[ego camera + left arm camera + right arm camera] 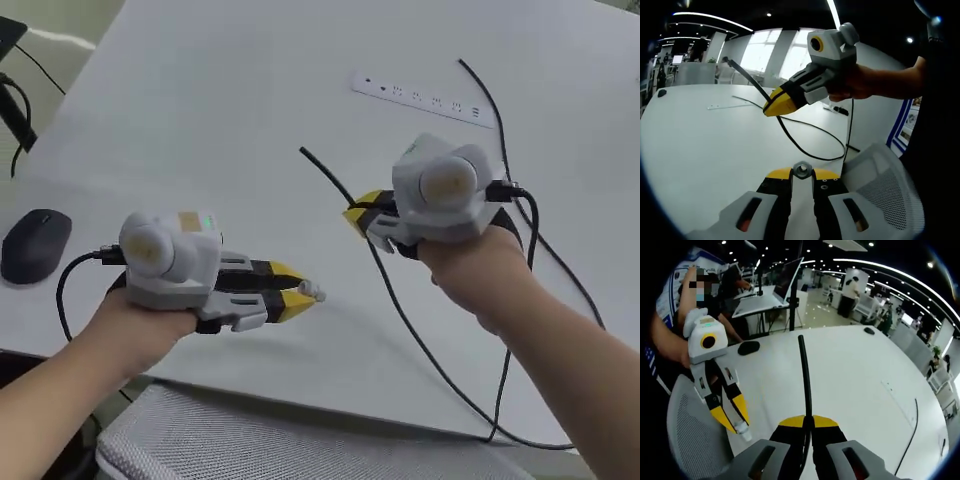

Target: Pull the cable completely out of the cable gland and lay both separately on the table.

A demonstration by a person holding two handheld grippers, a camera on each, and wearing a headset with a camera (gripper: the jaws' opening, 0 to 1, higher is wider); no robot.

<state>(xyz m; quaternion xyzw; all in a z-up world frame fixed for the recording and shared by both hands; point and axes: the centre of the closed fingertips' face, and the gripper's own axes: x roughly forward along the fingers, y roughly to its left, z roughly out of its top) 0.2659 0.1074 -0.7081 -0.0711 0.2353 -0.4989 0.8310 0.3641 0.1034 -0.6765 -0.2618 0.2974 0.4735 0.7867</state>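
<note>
Above the near edge of the white table (250,120), the left hand-held gripper (297,286) is clamped on the small cable gland (315,292); to its right, the right hand-held gripper (356,216) pinches the black cable (405,318), free of the gland.

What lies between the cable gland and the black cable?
Bare white table, as the head view shows; the cable gland and black cable are apart.

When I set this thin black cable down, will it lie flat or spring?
Likely fairly stiff: the thin black cable stands straight past the right claw. Its tail curves loosely over the white table, so it should settle flat.
</note>
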